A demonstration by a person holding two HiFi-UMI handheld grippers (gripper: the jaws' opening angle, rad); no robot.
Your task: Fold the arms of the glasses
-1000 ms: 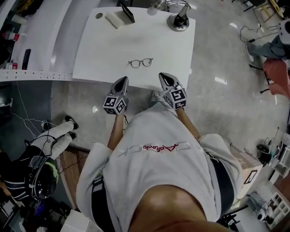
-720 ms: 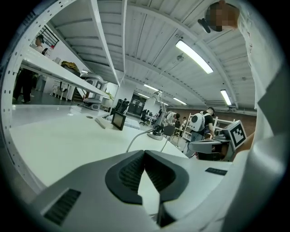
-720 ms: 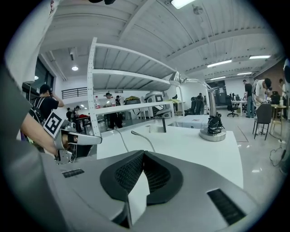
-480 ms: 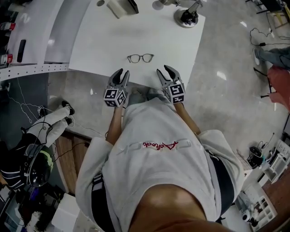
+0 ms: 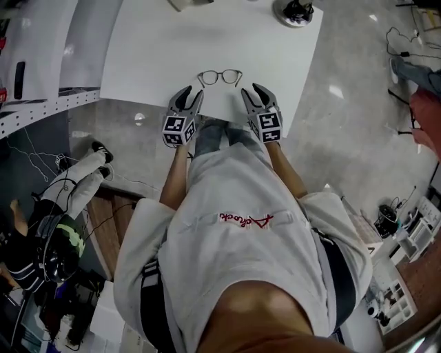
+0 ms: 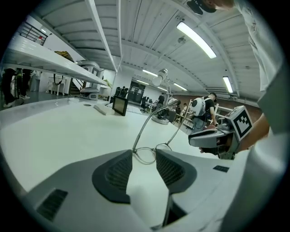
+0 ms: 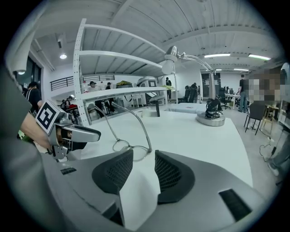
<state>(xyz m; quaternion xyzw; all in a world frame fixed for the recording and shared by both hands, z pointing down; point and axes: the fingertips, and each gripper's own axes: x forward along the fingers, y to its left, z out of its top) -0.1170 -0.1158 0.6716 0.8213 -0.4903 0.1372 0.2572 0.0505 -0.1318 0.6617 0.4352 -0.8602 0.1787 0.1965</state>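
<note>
Thin-framed glasses (image 5: 220,76) lie near the front edge of the white table (image 5: 151,48), both arms unfolded and sticking up off the table. My left gripper (image 5: 186,94) hovers just in front of their left side and my right gripper (image 5: 258,92) just in front of their right side. Both are open, and their jaws have just been opening with nothing between them. In the left gripper view the glasses (image 6: 147,153) sit just past the fingertips of the left gripper (image 6: 144,156). In the right gripper view the glasses (image 7: 123,145) lie beyond the right gripper (image 7: 144,157), slightly left.
A lamp with a round black base (image 5: 298,10) stands at the table's far right corner. A small dark screen (image 6: 120,105) stands at the far side. White shelving (image 5: 41,103) runs along the left. A person (image 5: 62,227) crouches on the floor at the left.
Both grippers have come forward over the table's front edge and sunk toward the glasses. Their jaws have gone from shut to open.
</note>
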